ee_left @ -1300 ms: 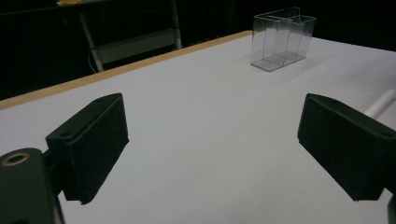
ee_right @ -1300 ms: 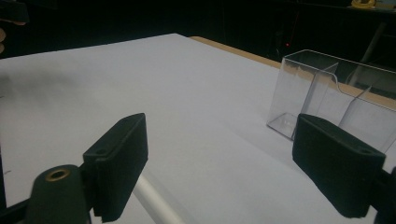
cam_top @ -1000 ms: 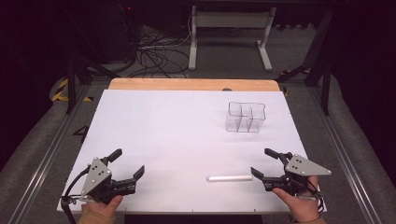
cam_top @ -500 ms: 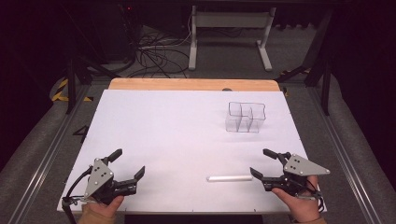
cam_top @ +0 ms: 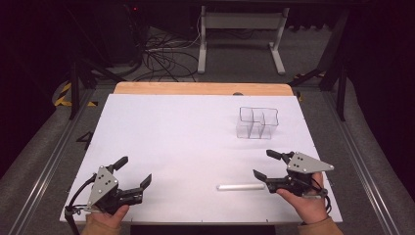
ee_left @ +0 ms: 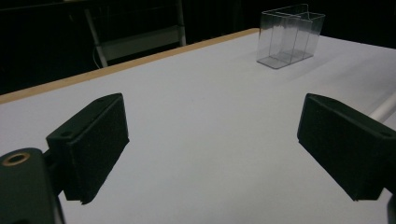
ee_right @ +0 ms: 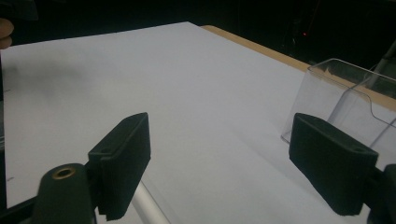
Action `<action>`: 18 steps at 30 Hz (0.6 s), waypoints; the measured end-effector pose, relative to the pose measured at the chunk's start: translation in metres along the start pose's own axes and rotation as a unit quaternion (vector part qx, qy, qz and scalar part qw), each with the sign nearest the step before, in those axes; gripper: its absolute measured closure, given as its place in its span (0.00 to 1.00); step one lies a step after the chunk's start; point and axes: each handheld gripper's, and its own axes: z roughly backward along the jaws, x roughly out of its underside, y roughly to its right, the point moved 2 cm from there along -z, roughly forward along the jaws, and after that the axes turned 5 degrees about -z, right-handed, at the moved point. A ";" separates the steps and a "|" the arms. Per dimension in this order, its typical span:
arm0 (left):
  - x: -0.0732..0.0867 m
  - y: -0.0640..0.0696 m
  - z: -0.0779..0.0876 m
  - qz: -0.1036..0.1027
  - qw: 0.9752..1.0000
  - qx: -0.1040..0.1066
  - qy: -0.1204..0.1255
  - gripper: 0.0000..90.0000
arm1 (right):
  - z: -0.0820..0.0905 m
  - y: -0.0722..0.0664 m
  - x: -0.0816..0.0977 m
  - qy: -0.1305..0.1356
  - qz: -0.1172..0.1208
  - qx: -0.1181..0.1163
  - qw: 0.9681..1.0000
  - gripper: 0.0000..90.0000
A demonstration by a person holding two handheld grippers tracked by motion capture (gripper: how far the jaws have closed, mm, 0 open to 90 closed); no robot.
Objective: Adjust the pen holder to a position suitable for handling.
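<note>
A thin white tube [cam_top: 241, 187] lies flat near the front edge of the white table [cam_top: 186, 137], right of centre. My right gripper [cam_top: 264, 164] stands open just to its right, the near jaw almost at the tube's end; the tube [ee_right: 148, 205] passes under the left jaw in the right gripper view. My left gripper [cam_top: 133, 170] rests open at the front left with nothing between its jaws; the tube's tip [ee_left: 385, 107] peeks past the right jaw in the left gripper view. A clear plastic box with compartments [cam_top: 257, 122] stands at the back right.
The clear box [ee_left: 289, 35] [ee_right: 355, 102] looks empty in both gripper views. A wooden strip [cam_top: 203, 88] runs along the table's far edge. Beyond it are a desk frame [cam_top: 240, 34] and loose cables [cam_top: 161, 58] on the floor.
My right gripper has crept a little left toward the tube's end. The left gripper and the tube have stayed put.
</note>
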 end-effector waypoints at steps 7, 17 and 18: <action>0.000 0.001 -0.001 0.002 1.000 0.001 -0.001 0.11 | -0.016 -0.001 -0.014 -0.006 0.008 -0.012 1.000 0.24; 0.000 -0.001 0.000 0.002 1.000 0.002 -0.001 0.11 | -0.031 -0.004 -0.024 -0.014 0.020 -0.023 0.999 0.24; 0.000 0.000 0.000 0.002 1.000 0.002 -0.001 0.11 | -0.033 -0.004 -0.025 -0.014 0.020 -0.025 0.999 0.24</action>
